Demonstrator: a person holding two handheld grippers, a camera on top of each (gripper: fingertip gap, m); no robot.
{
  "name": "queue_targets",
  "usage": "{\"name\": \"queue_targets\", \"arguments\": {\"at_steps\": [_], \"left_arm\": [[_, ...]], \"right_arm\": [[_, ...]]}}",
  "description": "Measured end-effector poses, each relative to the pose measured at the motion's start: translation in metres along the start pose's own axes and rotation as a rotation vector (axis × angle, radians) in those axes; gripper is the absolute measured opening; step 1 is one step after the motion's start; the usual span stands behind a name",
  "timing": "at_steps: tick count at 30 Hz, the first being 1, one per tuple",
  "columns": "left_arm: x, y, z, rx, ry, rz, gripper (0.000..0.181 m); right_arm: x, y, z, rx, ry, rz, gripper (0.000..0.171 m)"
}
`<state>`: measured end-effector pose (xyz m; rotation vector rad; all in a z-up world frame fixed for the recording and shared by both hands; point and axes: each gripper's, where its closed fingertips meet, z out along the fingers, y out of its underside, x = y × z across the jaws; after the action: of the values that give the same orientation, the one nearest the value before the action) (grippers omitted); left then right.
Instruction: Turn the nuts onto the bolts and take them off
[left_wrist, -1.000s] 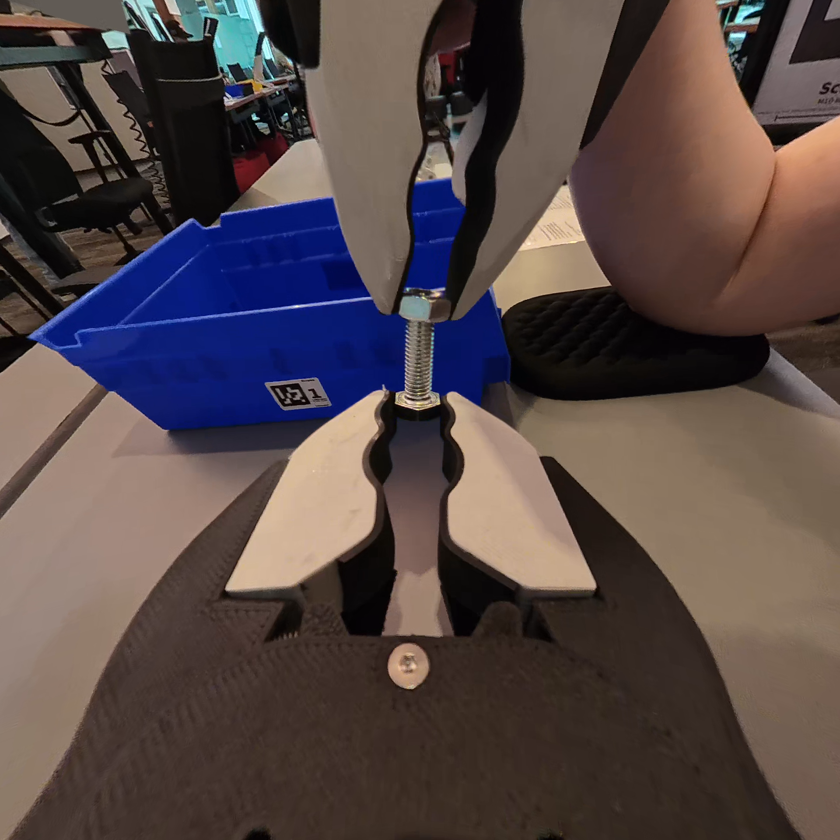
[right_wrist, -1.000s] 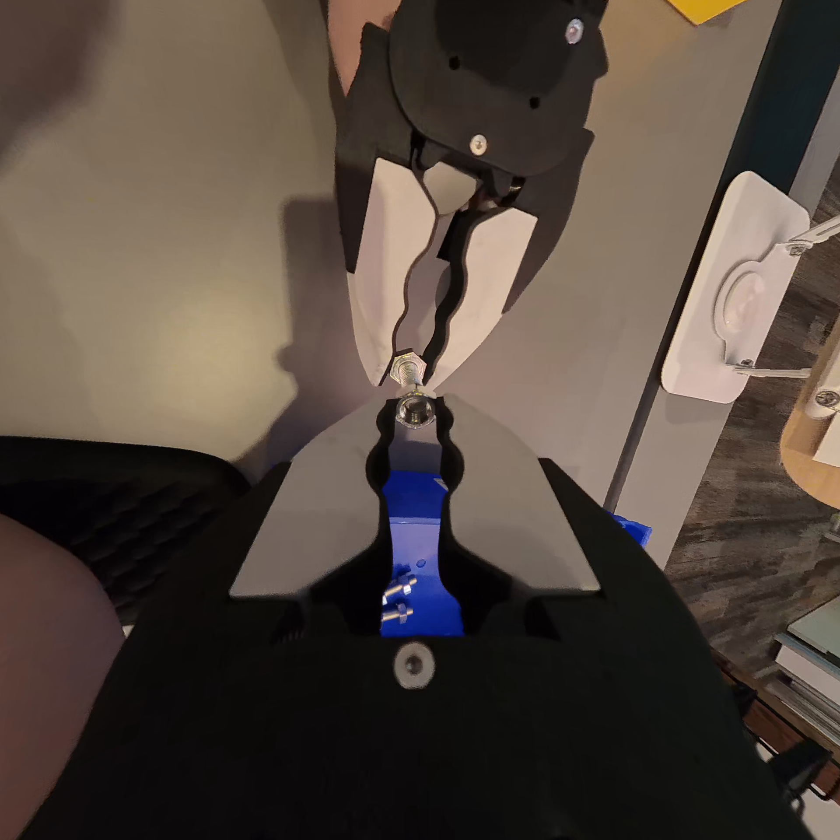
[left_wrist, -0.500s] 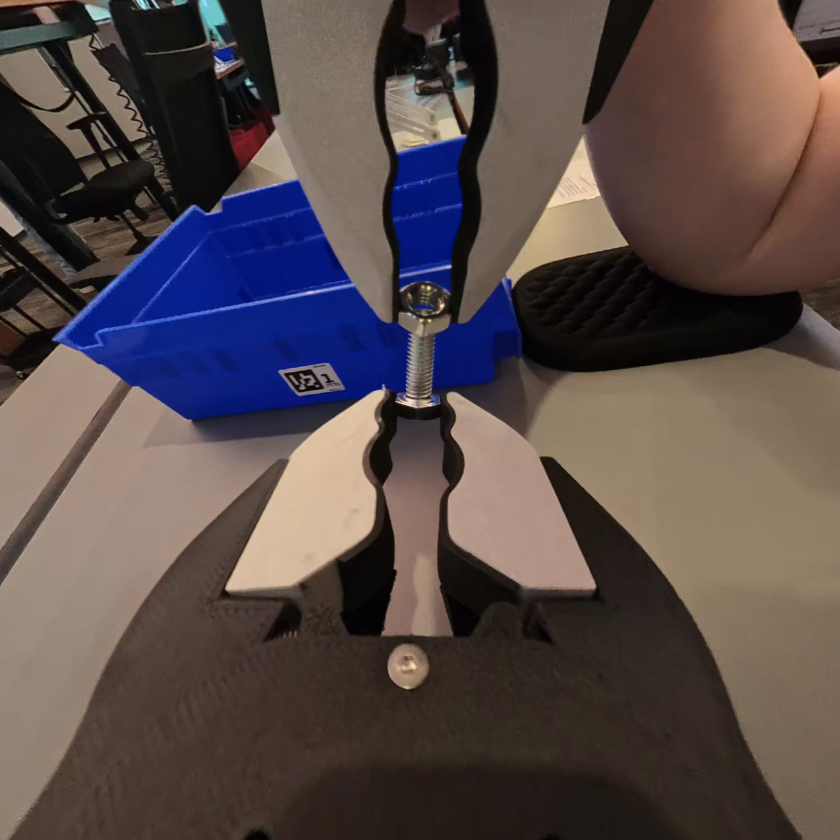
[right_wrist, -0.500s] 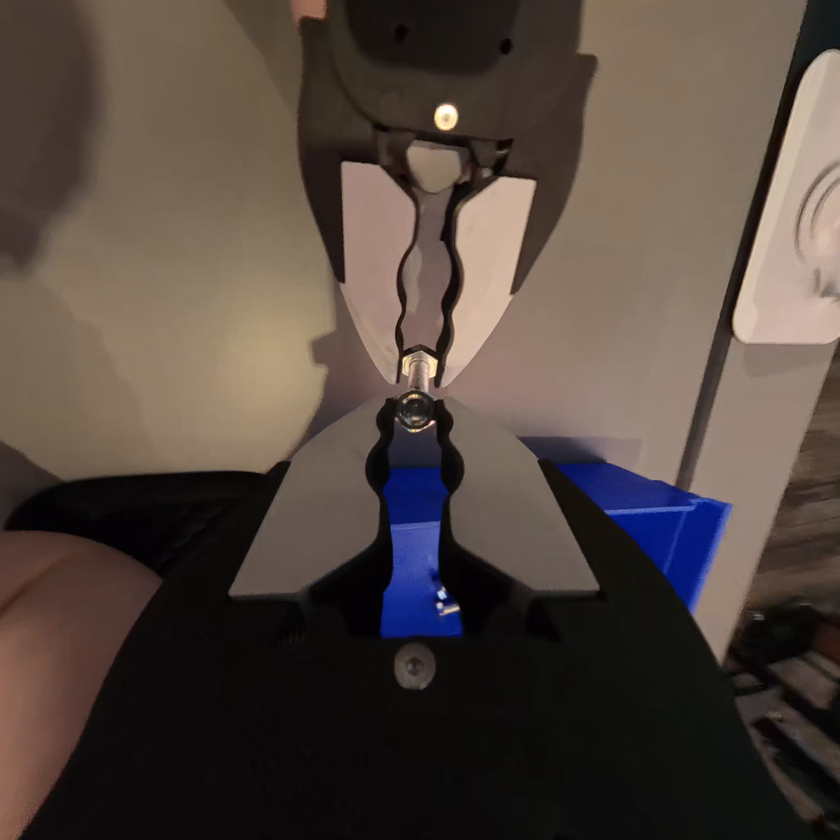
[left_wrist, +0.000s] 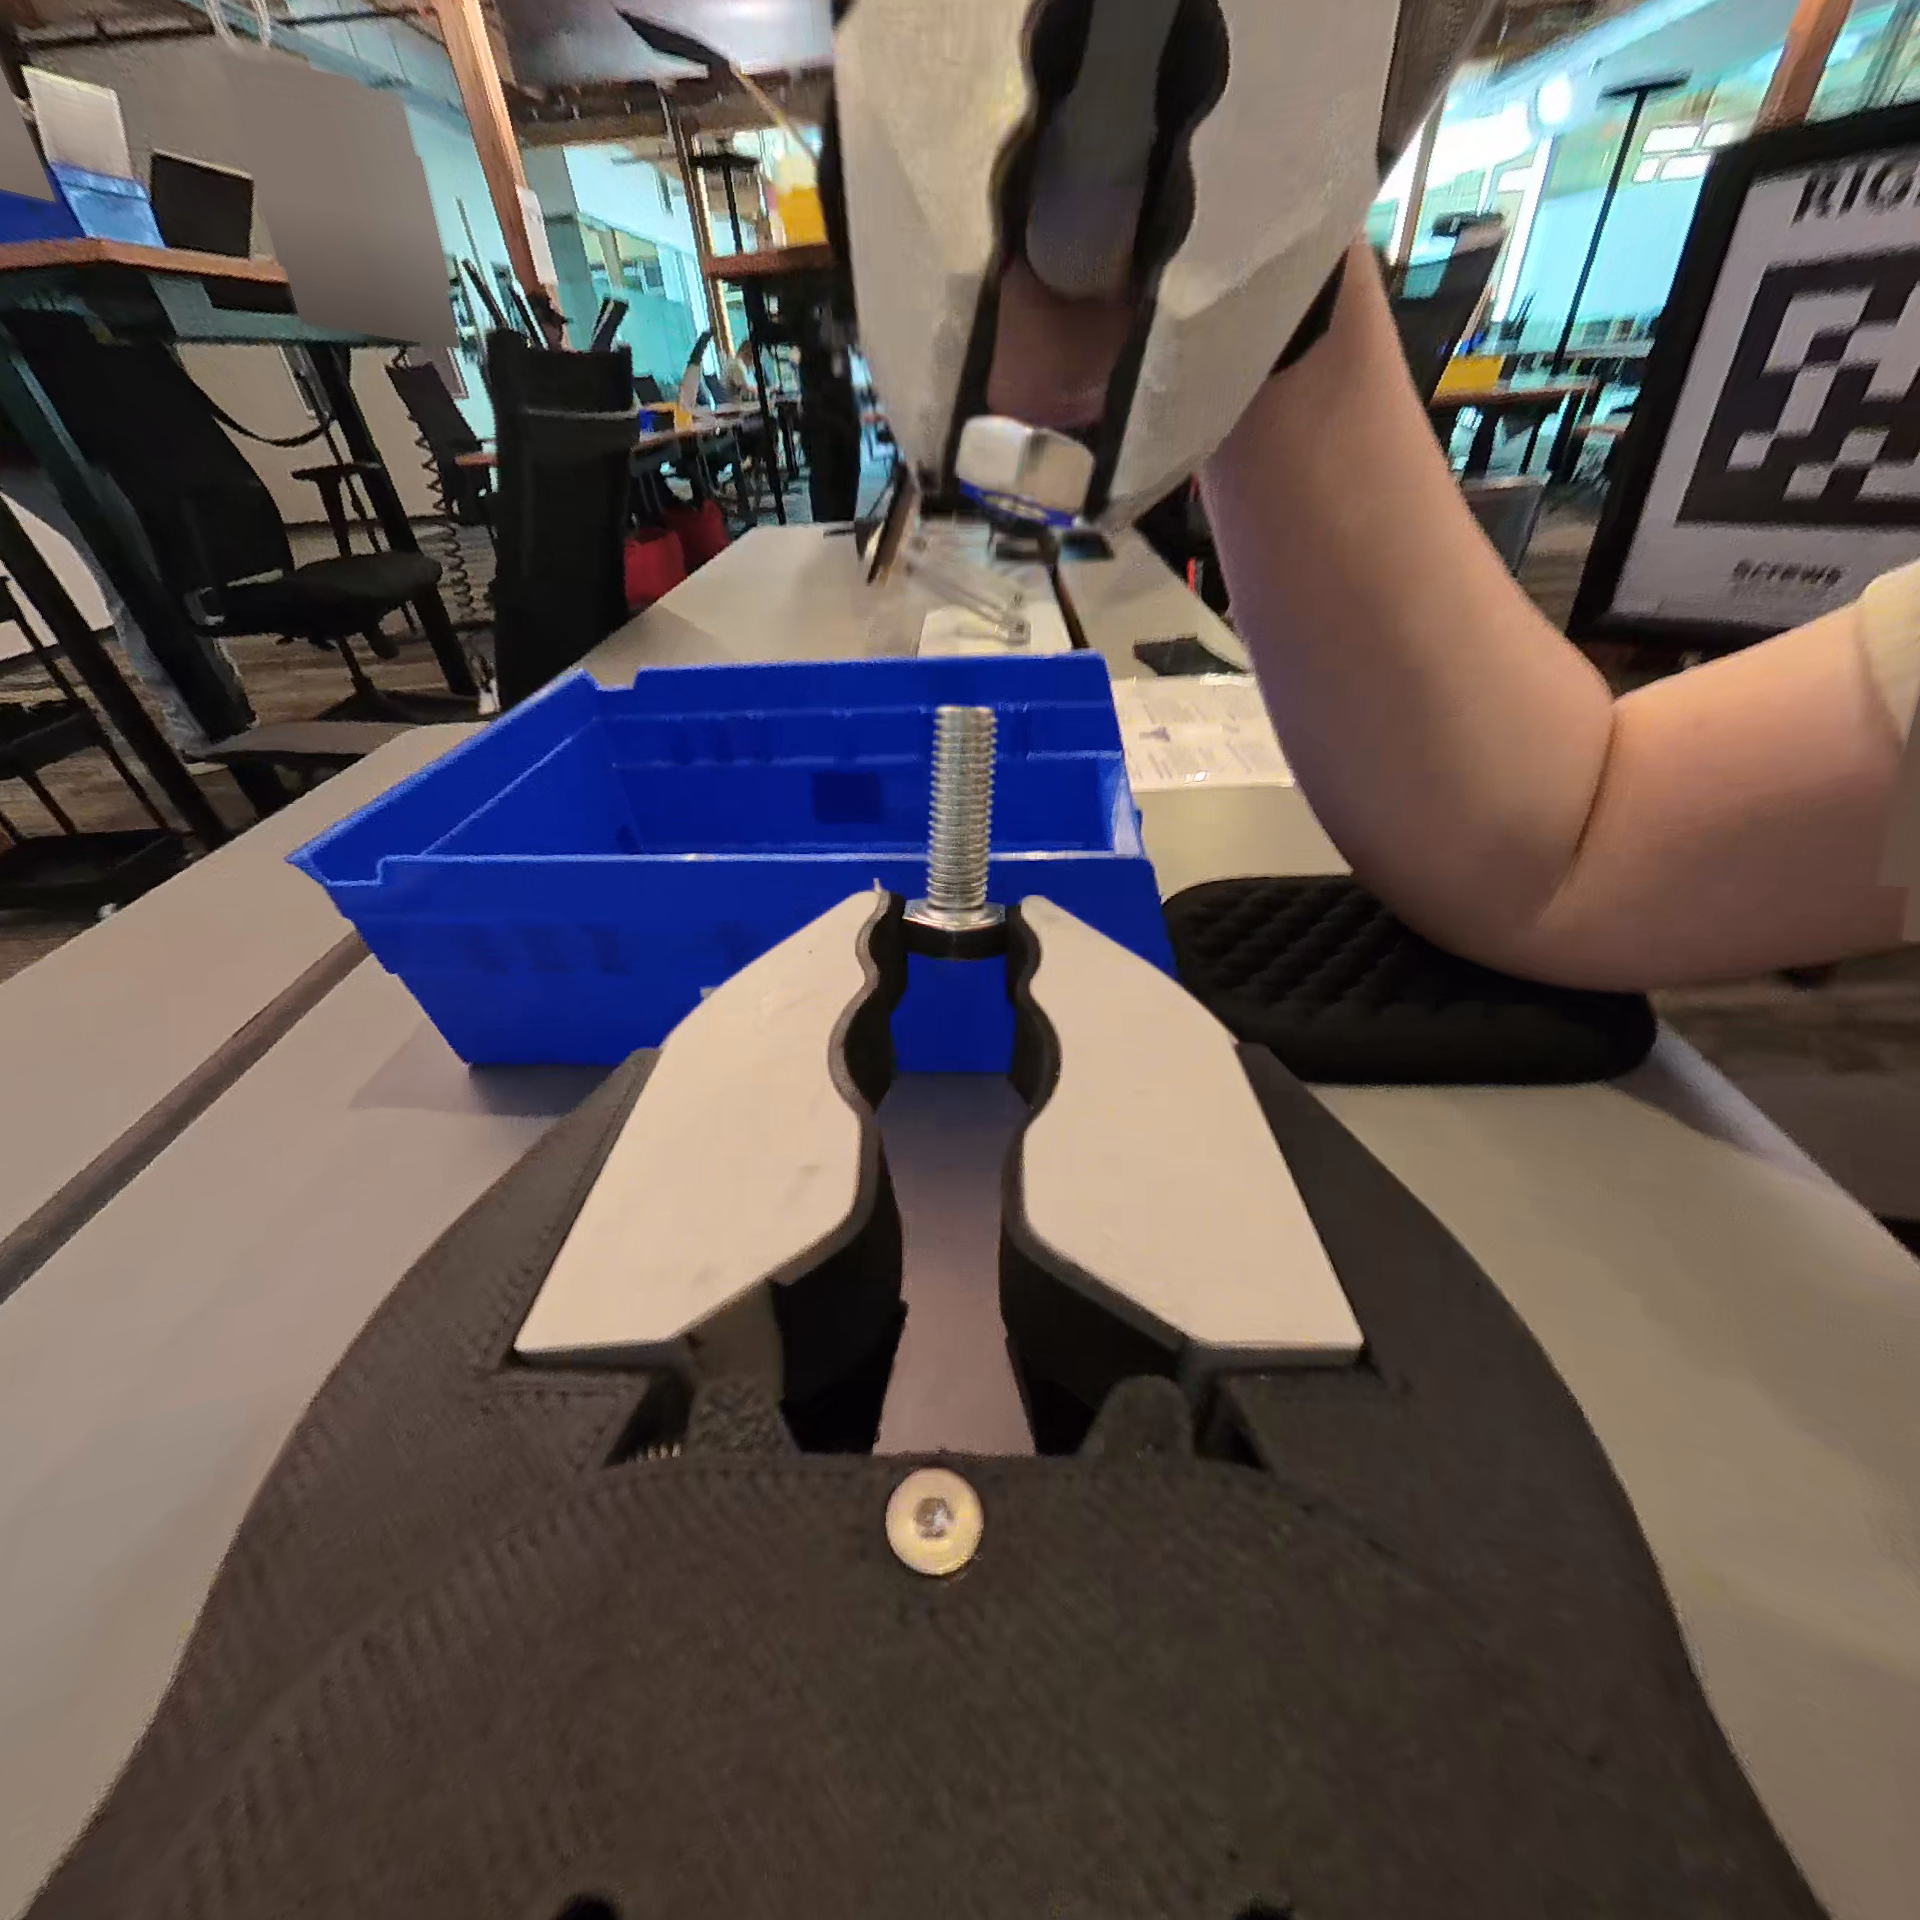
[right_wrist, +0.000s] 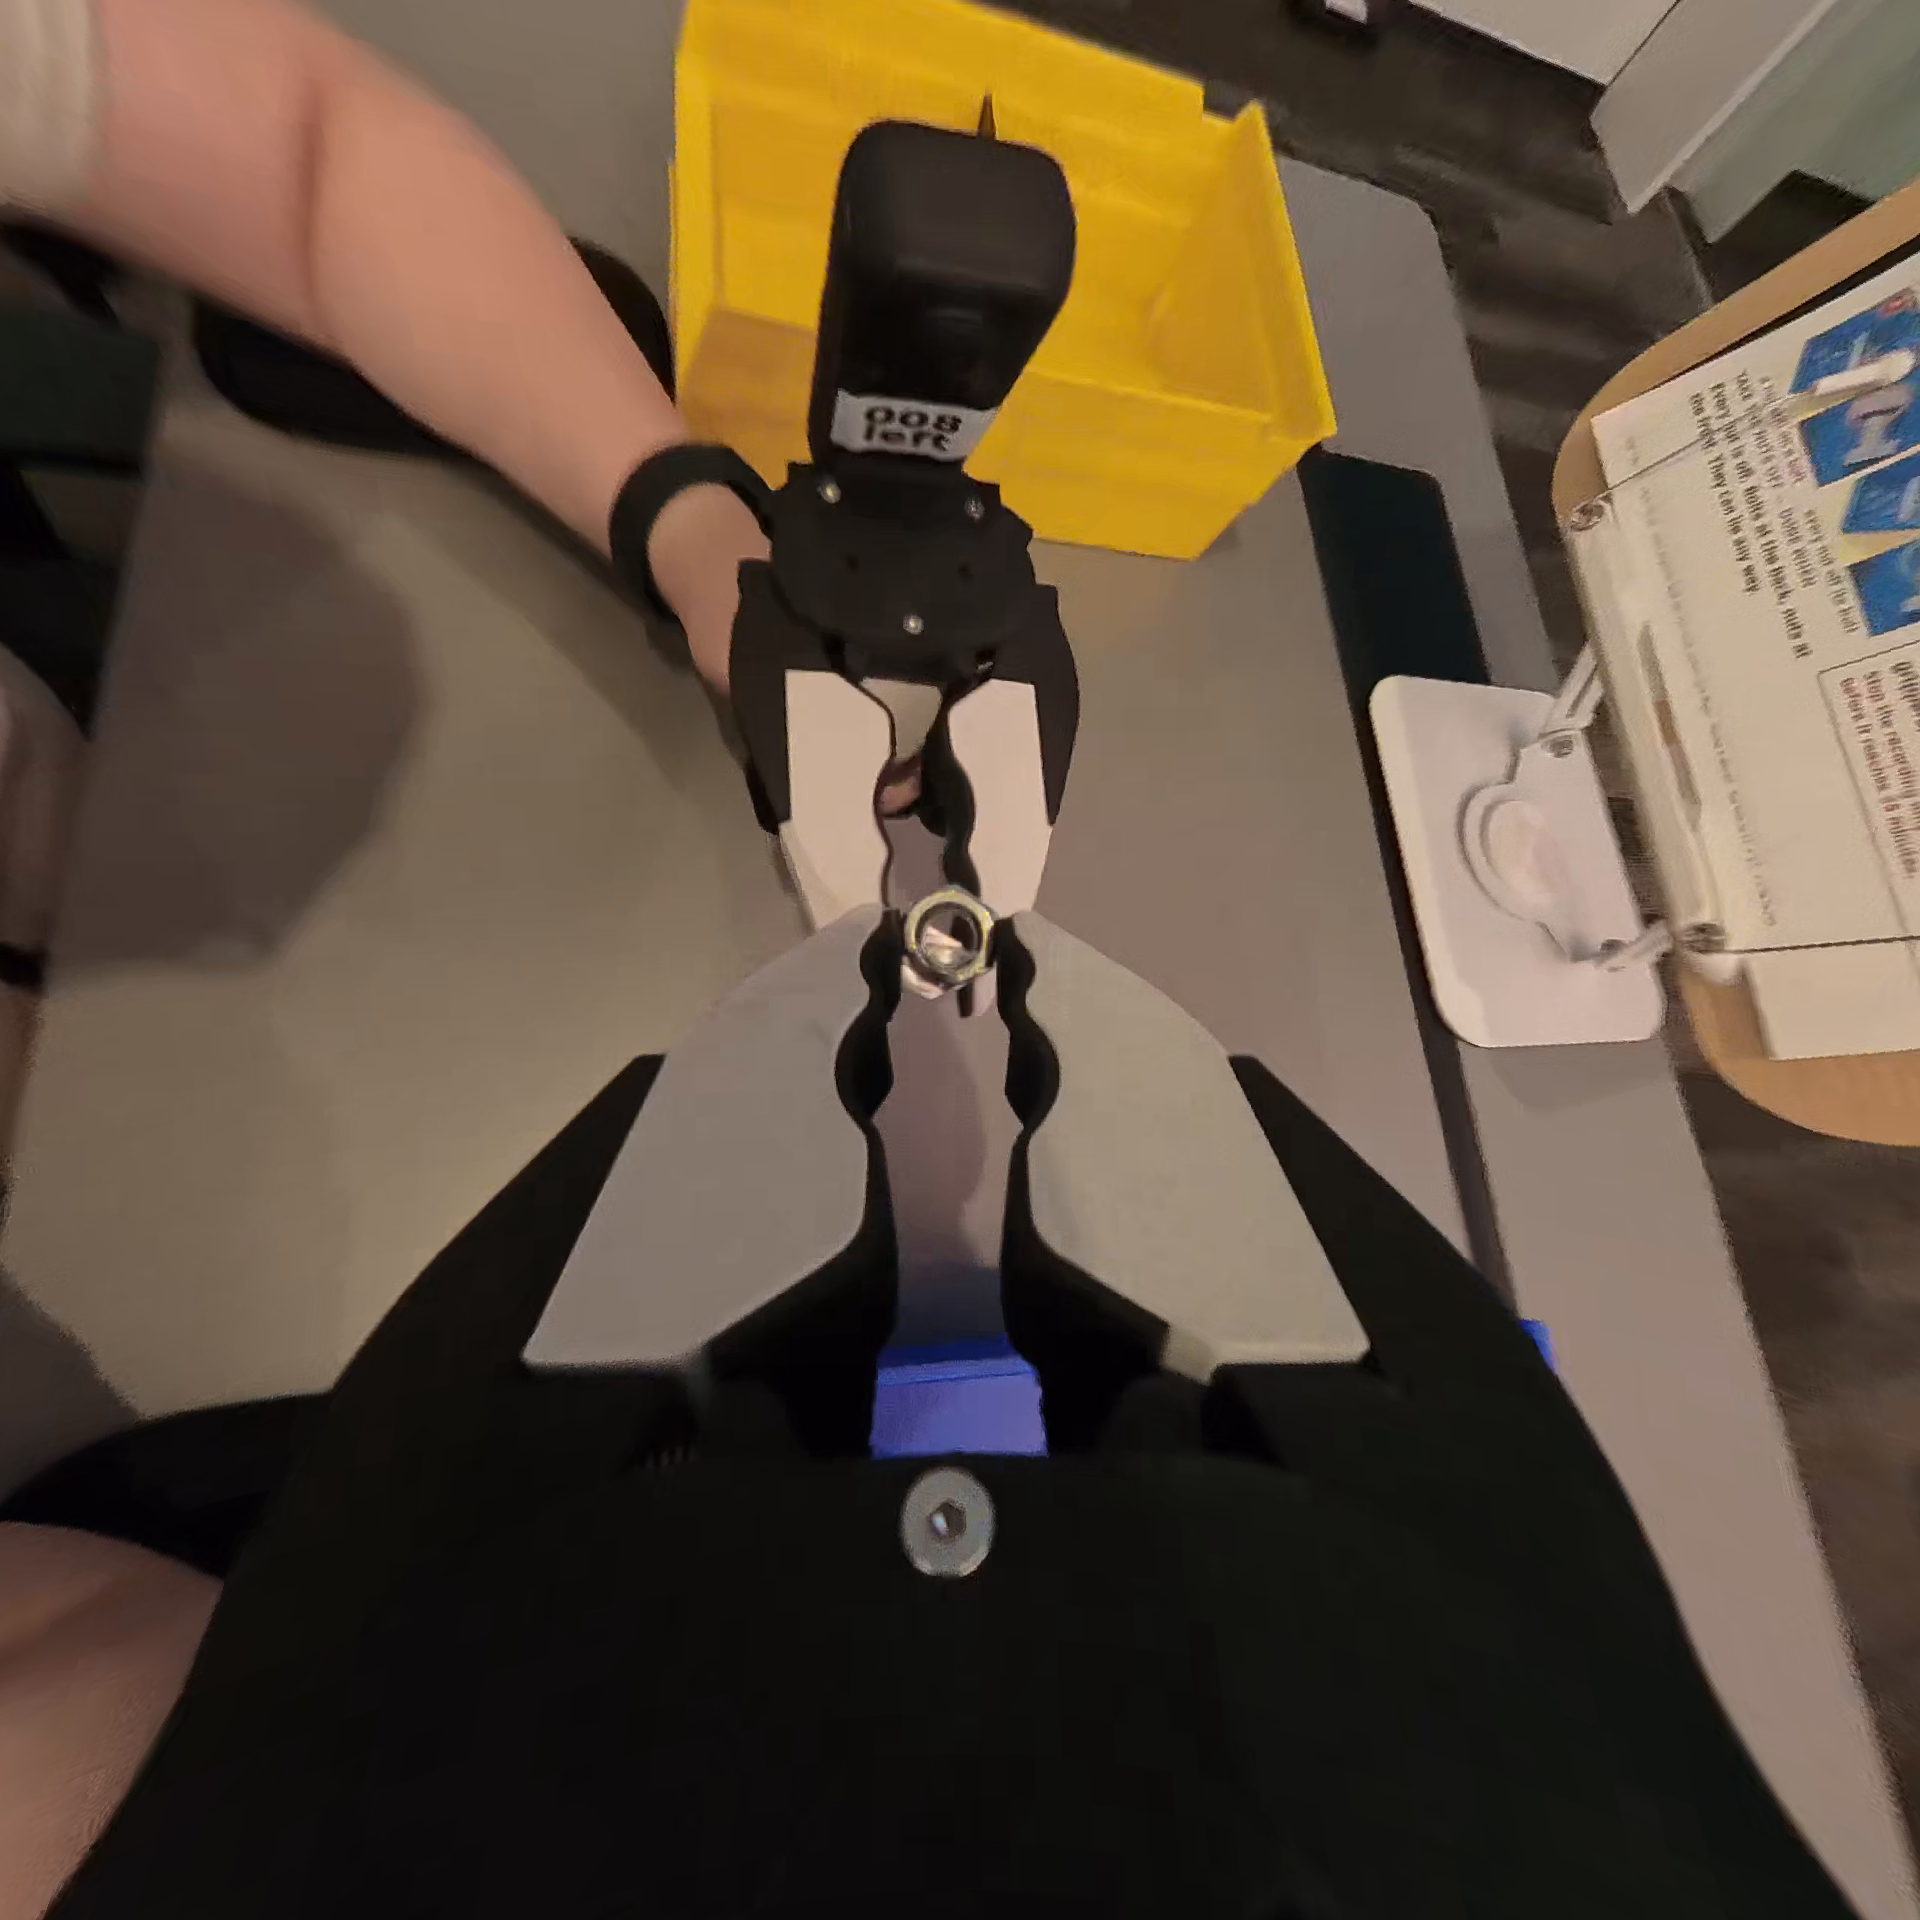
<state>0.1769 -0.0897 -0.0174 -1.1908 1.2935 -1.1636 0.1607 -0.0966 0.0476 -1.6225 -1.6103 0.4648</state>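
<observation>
In the left wrist view my left gripper (left_wrist: 951, 925) is shut on the head of a silver bolt (left_wrist: 961, 810) that stands upright with its bare thread pointing up. My right gripper (left_wrist: 1023, 488) hangs well above the bolt, shut on a silver hex nut (left_wrist: 1023, 473), clear of the thread. In the right wrist view my right gripper (right_wrist: 948, 951) holds the nut (right_wrist: 948, 951) at its tips and looks down through its hole. The left gripper (right_wrist: 914, 821) shows just beyond and below it.
A blue bin (left_wrist: 727, 873) stands on the grey table (left_wrist: 208, 1195) right behind the bolt. A black padded rest (left_wrist: 1392, 977) under a person's arm (left_wrist: 1455, 727) lies to the right. A yellow bin (right_wrist: 1122, 312) and a white stand (right_wrist: 1507, 862) show in the right wrist view. My hands' fingertips stand some 7 cm from each other.
The nut has come off the bolt. My right gripper has lifted up and away with it, leaving the thread bare. The left gripper still holds the bolt head.
</observation>
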Motion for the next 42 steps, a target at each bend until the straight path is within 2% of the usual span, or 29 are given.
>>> {"name": "queue_targets", "arguments": {"at_steps": [6, 18, 23, 31, 37, 42], "left_arm": [[0.003, -0.007, -0.002, 0.049, 0.023, -0.019, 0.018], [0.010, -0.001, 0.002, 0.008, 0.041, 0.024, 0.018], [0.030, -0.002, 0.003, 0.014, 0.164, 0.053, 0.018], [0.059, -0.001, 0.003, -0.003, 0.336, 0.079, 0.018], [0.034, -0.008, 0.003, 0.020, 0.176, 0.076, 0.018], [-0.010, -0.016, -0.009, 0.030, -0.083, 0.078, 0.018]], "right_arm": [[0.005, 0.012, 0.012, -0.052, -0.048, 0.104, 0.018], [-0.011, 0.022, 0.017, -0.124, -0.109, 0.027, 0.018], [-0.031, 0.020, 0.011, -0.086, -0.179, -0.143, 0.019], [-0.058, 0.016, 0.007, -0.048, -0.313, -0.207, 0.019], [-0.032, 0.012, 0.010, -0.077, -0.181, -0.041, 0.018], [0.010, 0.004, 0.020, -0.042, -0.027, 0.188, 0.018]]}}
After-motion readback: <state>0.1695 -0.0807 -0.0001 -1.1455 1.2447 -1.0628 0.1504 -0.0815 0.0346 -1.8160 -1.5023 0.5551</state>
